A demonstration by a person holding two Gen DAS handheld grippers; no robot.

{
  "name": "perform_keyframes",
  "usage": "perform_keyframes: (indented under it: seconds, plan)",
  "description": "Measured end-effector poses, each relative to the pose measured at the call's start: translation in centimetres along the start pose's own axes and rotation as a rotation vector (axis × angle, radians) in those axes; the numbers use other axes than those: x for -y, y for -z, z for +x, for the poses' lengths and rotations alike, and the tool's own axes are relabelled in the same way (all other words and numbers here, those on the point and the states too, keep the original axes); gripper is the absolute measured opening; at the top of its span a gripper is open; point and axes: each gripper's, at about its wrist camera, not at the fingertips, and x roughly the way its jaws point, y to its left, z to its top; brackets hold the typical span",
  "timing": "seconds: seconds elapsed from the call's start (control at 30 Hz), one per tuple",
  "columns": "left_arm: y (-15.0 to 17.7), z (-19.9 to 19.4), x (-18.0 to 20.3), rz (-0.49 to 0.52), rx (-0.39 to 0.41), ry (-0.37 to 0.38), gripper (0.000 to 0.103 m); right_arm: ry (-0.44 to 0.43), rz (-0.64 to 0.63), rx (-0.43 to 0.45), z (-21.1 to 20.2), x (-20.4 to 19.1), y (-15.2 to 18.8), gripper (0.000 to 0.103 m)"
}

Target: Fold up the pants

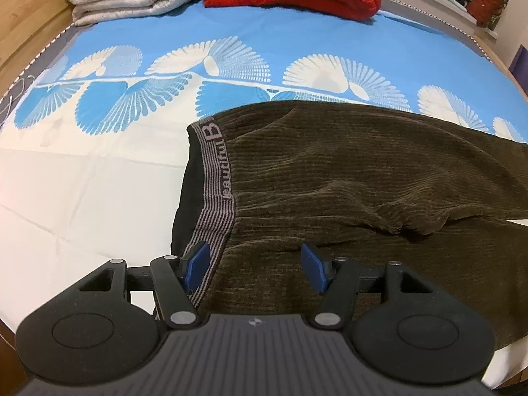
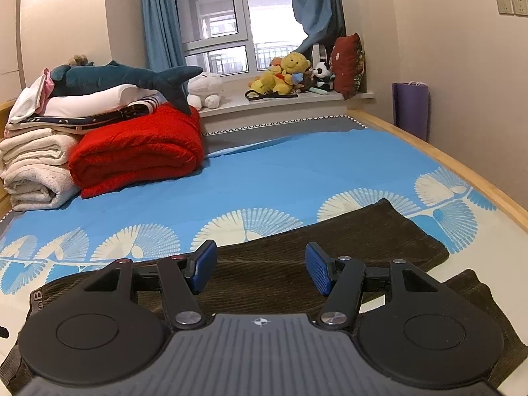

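Left claw (image 1: pixel 255 265) agape; right claw (image 2: pixel 260 269) agape, both empty.

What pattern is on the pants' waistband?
Grey and black fine stripes with "beautiful B" lettering on the waistband, clearest in the left wrist view.

One pair of brown corduroy pants (image 1: pixel 346 178) on the bed sheet (image 2: pixel 280 171). Two claws, one per view: left claw (image 1: pixel 255 265), right claw (image 2: pixel 260 269), each with two blue pads. One red blanket (image 2: pixel 138 151). One folded white blanket (image 2: pixel 33 171), with a few more folded linens on top, number unclear. One plush shark (image 2: pixel 125 77). One white plush (image 2: pixel 204 89). One panda plush (image 2: pixel 321 72). One red cushion (image 2: pixel 348 64). Yellow plush heap (image 2: pixel 283 74), count unclear. Two wall sockets (image 2: pixel 511 4).
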Motion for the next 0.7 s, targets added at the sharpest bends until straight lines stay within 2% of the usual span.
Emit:
perform_keyframes:
  seconds: [0.17, 0.33, 0.57, 0.7]
  plan:
    - [-0.1, -0.1, 0.2, 0.013, 0.011, 0.009, 0.067, 0.027, -0.032, 0.028, 0.0, -0.5, 0.1, 0.060]
    - [0.0, -0.2, 0.1, 0.016, 0.014, 0.007, 0.067, 0.058, -0.013, 0.055, -0.1, -0.4, 0.0, 0.060]
    - [0.0, -0.2, 0.2, 0.023, 0.014, 0.003, 0.065, 0.052, 0.036, 0.032, 0.1, 0.4, -0.2, 0.061]
    - [0.1, -0.3, 0.4, 0.023, 0.021, 0.018, 0.047, 0.037, 0.048, 0.016, 0.2, 0.7, -0.3, 0.061]
